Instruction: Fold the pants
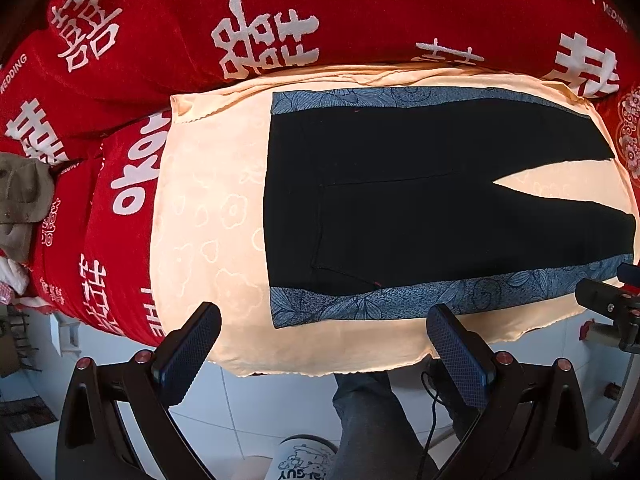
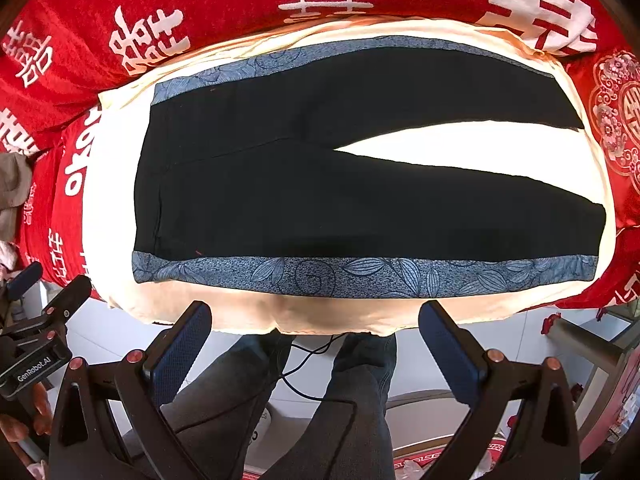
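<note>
Pants (image 2: 360, 184) lie flat and spread out on a cream cloth (image 2: 112, 208) that covers a bed, waistband to the left and the two legs running right, parted in a narrow V. The fabric is smooth and black, with a blue leaf-patterned strip along each outer seam (image 2: 360, 278). The cream cloth has a faint embossed flower pattern and a wavy edge. Under it is a red bedspread (image 1: 360, 12) with large white characters. The left hand-held gripper (image 1: 324, 332) hovers off the near edge of the bed by the waistband, jaws spread wide and empty, its textured dark-blue pads (image 1: 188, 354) facing inward. The right hand-held gripper (image 2: 316, 328) hangs off the same edge, also wide and empty, above the person's trouser legs (image 2: 352, 400).
</note>
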